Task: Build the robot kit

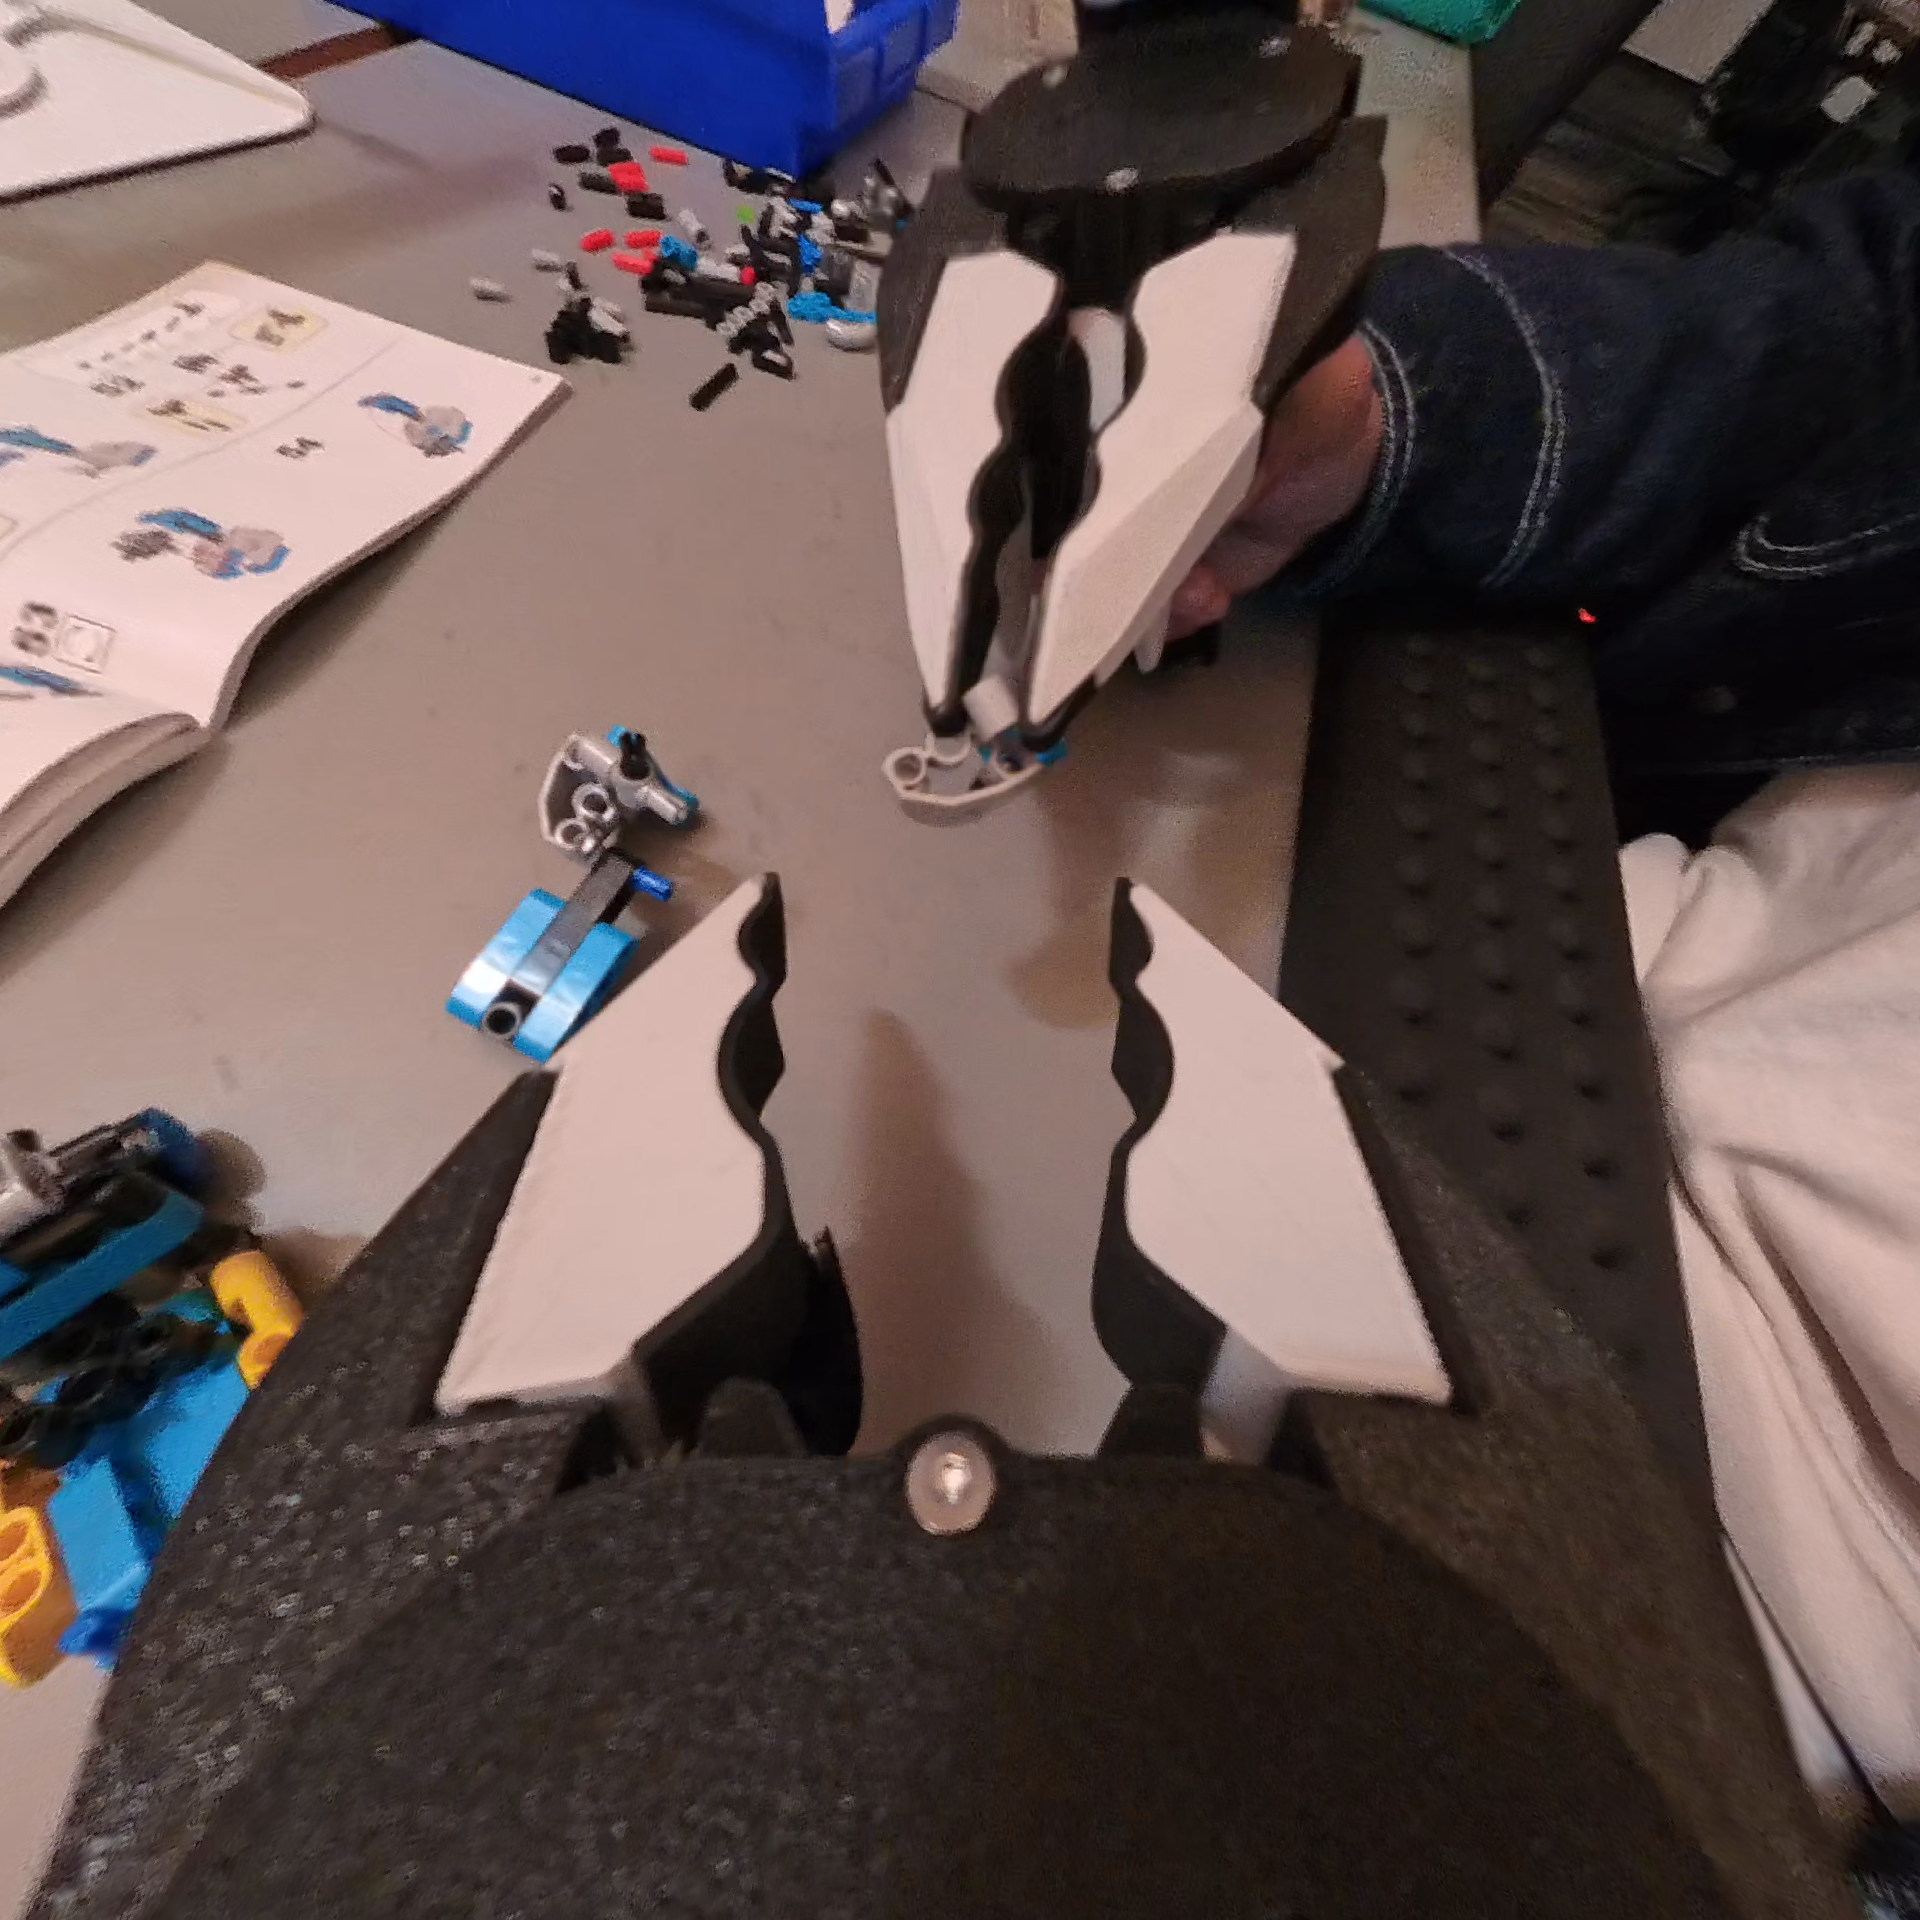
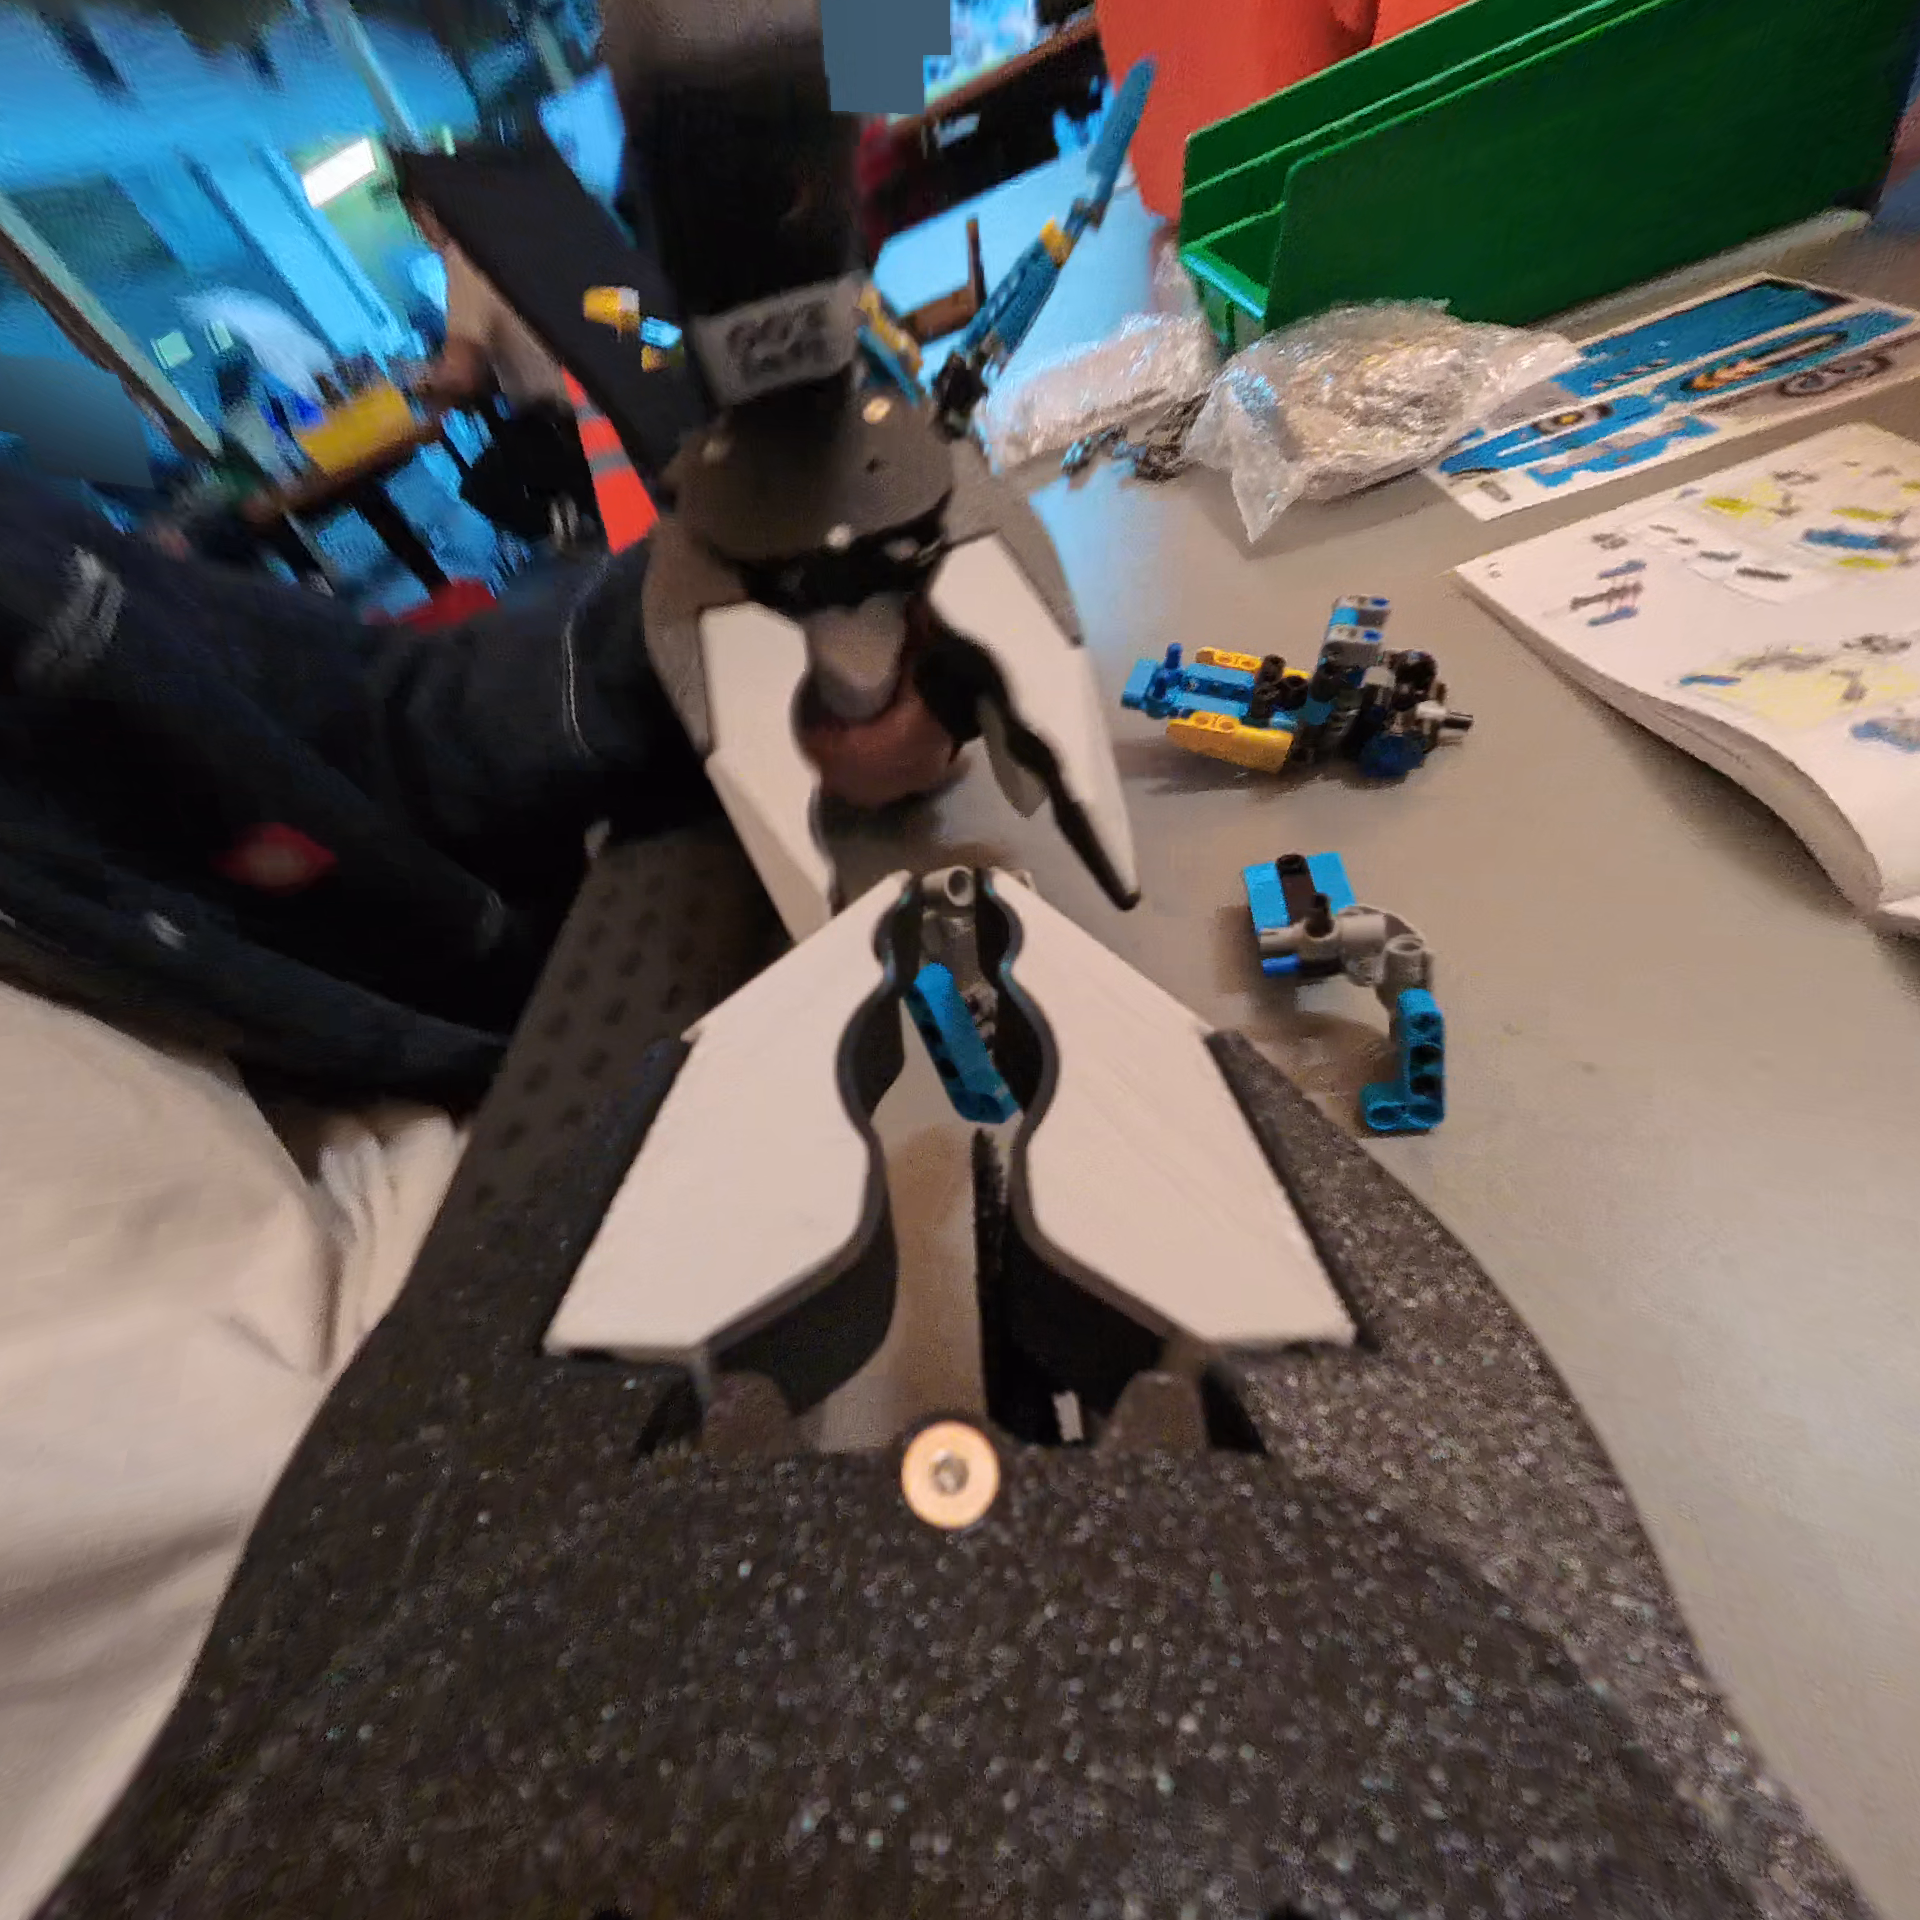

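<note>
Brick piece (image 2: 961, 1023), blue and grey, sits clenched between the right hand-held gripper's (image 2: 951, 883) tips, its curved white end touching the desk (image 1: 727, 623). Left hand-held gripper (image 1: 945, 894) hangs released, holding nothing, just beside a blue subassembly (image 1: 551, 966); a booklet (image 1: 208, 499) lies farther off.

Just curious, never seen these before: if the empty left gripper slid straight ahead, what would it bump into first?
Probably the white curved piece that the right gripper holds on the grey table; depth is uncertain.
</note>
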Demonstrator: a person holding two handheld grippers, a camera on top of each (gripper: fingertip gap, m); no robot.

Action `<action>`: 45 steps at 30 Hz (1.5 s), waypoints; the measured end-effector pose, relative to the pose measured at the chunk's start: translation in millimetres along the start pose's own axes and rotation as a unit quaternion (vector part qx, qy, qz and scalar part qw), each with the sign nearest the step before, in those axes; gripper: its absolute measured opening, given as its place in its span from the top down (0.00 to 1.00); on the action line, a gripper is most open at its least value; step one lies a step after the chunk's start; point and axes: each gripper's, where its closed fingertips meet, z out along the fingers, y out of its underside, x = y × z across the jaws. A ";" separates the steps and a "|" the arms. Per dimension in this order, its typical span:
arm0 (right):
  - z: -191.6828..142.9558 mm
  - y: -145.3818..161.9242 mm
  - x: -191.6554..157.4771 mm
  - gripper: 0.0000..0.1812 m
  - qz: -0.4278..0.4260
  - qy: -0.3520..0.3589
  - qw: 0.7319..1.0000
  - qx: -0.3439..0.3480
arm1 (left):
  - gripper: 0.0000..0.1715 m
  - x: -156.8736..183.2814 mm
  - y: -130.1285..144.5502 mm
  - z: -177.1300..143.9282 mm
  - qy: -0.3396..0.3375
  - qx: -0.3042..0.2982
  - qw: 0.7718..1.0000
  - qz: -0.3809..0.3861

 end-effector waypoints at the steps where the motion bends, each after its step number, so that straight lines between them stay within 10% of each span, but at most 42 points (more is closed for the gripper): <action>1: 0.1 -2.7 1.7 0.95 0.025 -0.008 1.000 0.012 | 0.64 -0.3 -1.8 2.1 -0.008 0.003 1.000 0.003; 10: 9.2 2.1 23.9 0.95 0.117 0.005 0.993 0.026 | 0.79 -18.9 -14.0 15.9 -0.073 0.035 0.991 -0.106; 22: 12.8 9.0 74.1 0.69 -0.136 0.188 0.968 -0.098 | 0.79 -54.5 15.7 20.1 -0.185 -0.056 0.975 -0.112; 29: 12.4 14.9 74.5 0.71 -0.099 0.154 0.978 -0.105 | 0.79 -49.8 13.0 25.3 -0.200 -0.062 0.975 -0.076; 39: 11.5 21.6 77.6 0.82 -0.253 -0.086 0.939 -0.217 | 0.79 -40.4 18.4 21.6 -0.109 -0.068 0.988 -0.085; 45: 17.6 19.1 79.6 0.94 -0.287 -0.056 0.933 -0.209 | 0.78 -49.7 19.5 19.2 -0.136 -0.070 0.986 -0.069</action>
